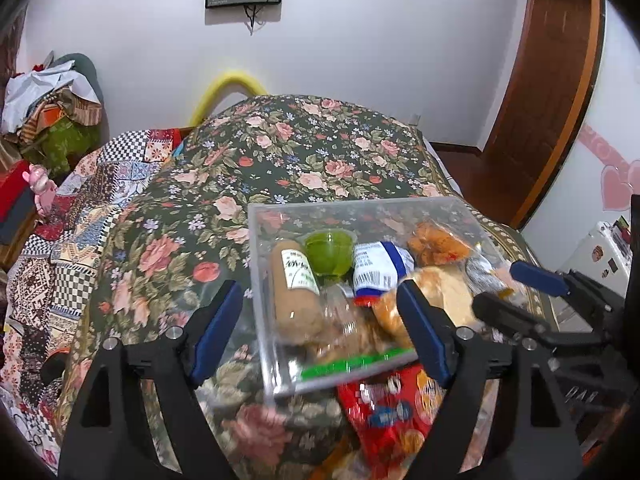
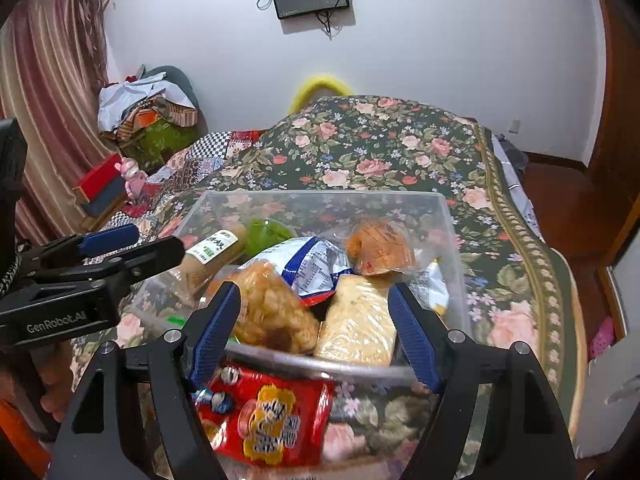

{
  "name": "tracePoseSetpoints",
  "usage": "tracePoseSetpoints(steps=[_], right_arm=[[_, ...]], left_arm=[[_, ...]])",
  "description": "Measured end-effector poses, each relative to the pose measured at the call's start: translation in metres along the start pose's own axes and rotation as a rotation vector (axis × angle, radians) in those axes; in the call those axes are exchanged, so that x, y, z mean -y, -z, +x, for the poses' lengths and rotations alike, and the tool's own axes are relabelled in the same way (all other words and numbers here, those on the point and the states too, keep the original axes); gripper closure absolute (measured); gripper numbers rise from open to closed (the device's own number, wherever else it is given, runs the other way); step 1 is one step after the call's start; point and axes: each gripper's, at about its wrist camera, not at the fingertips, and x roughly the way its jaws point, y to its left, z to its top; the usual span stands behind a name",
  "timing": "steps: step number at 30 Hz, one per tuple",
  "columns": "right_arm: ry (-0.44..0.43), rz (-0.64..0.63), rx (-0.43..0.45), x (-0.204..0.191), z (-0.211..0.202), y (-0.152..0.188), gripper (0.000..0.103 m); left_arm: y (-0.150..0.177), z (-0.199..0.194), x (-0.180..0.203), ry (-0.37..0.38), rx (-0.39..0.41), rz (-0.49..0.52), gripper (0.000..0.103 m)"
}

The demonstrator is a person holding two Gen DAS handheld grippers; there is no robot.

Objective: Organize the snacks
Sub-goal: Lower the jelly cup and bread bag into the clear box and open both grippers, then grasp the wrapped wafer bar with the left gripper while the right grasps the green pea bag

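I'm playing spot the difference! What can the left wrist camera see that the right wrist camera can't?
Only the left wrist view shows the brown door and the pink heart stickers on the wall. Only the right wrist view shows the striped curtain. Both show the clear box full of snacks, the green jelly cup, the blue and white packet, the red snack bag lying outside the box, and the flowery cloth underneath. Both grippers, left and right, are open.
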Motion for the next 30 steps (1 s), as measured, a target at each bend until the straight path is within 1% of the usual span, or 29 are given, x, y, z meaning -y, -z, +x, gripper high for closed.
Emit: tracePoseSetpoints(steps=[3,5,9,13,17,19,22,24,26,28,30], right_arm=[[0.010,-0.012,0.014,0.000,-0.014,0.006,0.025],[0.017,-0.020,0.022,-0.001,-0.025,0.012,0.019],[0.012,-0.019,0.006,0.001,-0.038,0.027,0.018],[0.021,-0.018,-0.024,0.003,-0.044,0.050,0.018],[0.033,-0.037,-0.087,0.002,-0.042,0.078,0.018],[0.023,-0.032,-0.119,0.002,-0.041,0.092,0.018],[0.005,-0.013,-0.164,0.004,-0.035,0.111,0.018],[-0.010,-0.005,-0.196,0.005,-0.029,0.119,0.018],[-0.020,-0.002,-0.214,0.004,-0.022,0.122,0.018],[-0.034,0.003,-0.217,0.003,-0.019,0.123,0.018],[-0.039,0.009,-0.219,0.003,-0.014,0.123,0.018]], left_arm=[[0.011,-0.015,0.000,-0.002,0.009,0.011,0.017],[0.021,-0.024,0.000,0.005,0.007,0.013,0.014],[0.044,-0.033,0.002,0.016,-0.022,0.023,0.012],[0.070,-0.036,0.006,0.015,-0.059,0.032,0.012],[0.101,-0.030,0.012,0.045,-0.132,0.023,0.012],[0.115,-0.026,0.017,0.052,-0.167,0.033,0.012],[0.129,-0.018,0.024,0.048,-0.198,0.050,0.012],[0.134,-0.011,0.029,0.058,-0.226,0.043,0.012],[0.136,-0.006,0.035,0.062,-0.232,0.041,0.012],[0.138,0.000,0.039,0.028,-0.225,0.057,0.012],[0.140,0.003,0.036,0.031,-0.229,0.052,0.012]])
